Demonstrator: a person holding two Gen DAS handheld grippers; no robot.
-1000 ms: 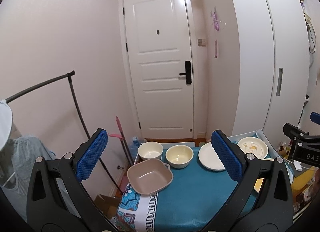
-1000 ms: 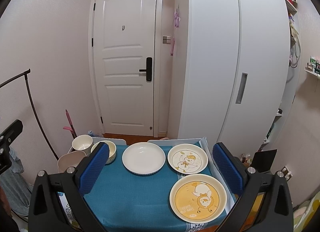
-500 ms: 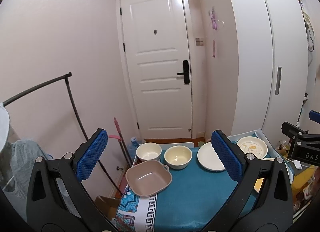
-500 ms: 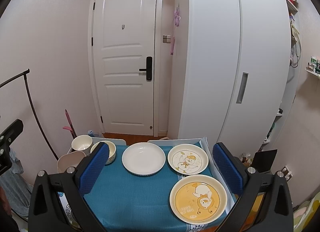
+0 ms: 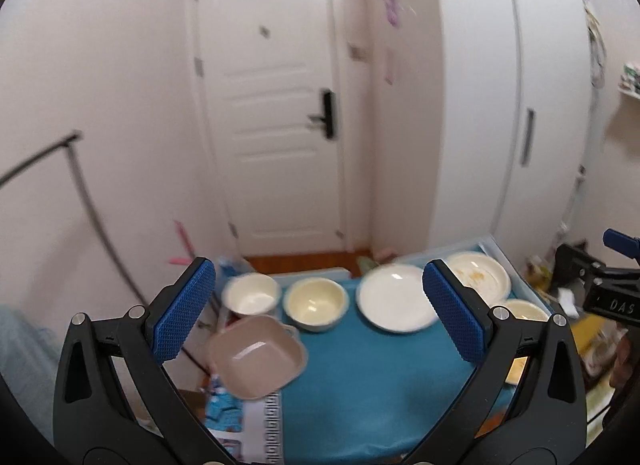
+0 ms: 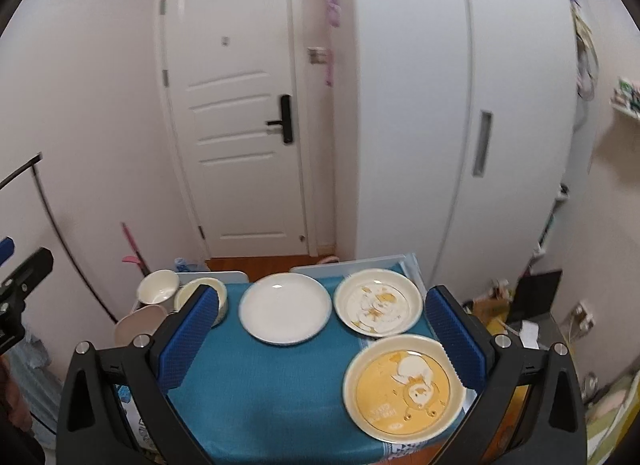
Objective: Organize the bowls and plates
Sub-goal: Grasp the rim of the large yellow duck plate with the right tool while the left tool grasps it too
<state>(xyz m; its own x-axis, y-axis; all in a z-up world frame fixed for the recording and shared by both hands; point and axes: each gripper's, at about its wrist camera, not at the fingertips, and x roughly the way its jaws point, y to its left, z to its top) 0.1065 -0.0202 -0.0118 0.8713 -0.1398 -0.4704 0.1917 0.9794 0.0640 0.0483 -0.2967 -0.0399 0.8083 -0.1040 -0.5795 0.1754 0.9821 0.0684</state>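
A small table [image 6: 260,385] with a teal cloth carries the dishes. On its right side lie a plain white plate [image 6: 285,308], a white duck-print plate [image 6: 378,301] and an orange duck-print plate [image 6: 404,385]. On the left stand a white bowl [image 5: 251,293], a cream bowl [image 5: 316,304] and a pink square bowl [image 5: 256,355]. My left gripper [image 5: 318,313] hangs open above the near left of the table, holding nothing. Over the near right side my right gripper [image 6: 320,339] is open and empty too. Its blue pad hides part of the cream bowl [image 6: 219,297].
A white door [image 6: 240,125] and a tall white wardrobe [image 6: 460,125] stand behind the table. A black clothes rail [image 5: 80,193] slants at the left, with a pink-handled tool [image 6: 134,247] leaning beside it. Clutter lies on the floor [image 6: 520,317] to the right.
Both grippers have moved slightly forward and tilted down, so the dishes sit higher and larger in view. Both stay open and no dish has moved.
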